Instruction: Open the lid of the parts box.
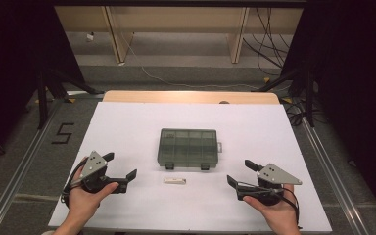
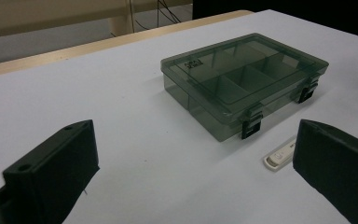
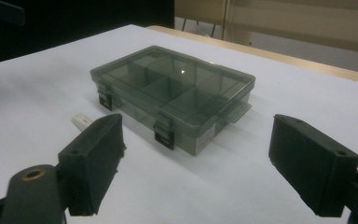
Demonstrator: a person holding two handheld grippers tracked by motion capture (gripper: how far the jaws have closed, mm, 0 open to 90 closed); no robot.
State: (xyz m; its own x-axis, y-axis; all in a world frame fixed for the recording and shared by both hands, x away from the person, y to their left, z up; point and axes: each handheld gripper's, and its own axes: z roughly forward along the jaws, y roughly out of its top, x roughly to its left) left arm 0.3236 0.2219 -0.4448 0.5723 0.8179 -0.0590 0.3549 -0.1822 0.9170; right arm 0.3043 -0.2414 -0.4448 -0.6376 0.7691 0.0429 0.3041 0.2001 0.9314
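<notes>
A smoky grey plastic compartment box [image 1: 188, 148] lies shut in the middle of the white table, its two black latches facing me. A small white stick [image 1: 175, 180], like a USB drive, lies just in front of it. My left gripper [image 1: 121, 165] rests at the front left, open and empty, aimed at the box [image 2: 242, 81] with the white stick [image 2: 279, 156] beside its right jaw. My right gripper [image 1: 240, 174] sits at the front right, open and empty, facing the box [image 3: 175, 95]; the stick [image 3: 80, 121] peeks out behind its left jaw.
The white sheet [image 1: 127, 122] covers a wooden table [image 1: 191, 96] whose far edge shows bare. Metal rails [image 1: 24, 161] run along both sides on the floor. Beyond the table stand wooden furniture legs [image 1: 236, 36] and loose cables [image 1: 269, 44].
</notes>
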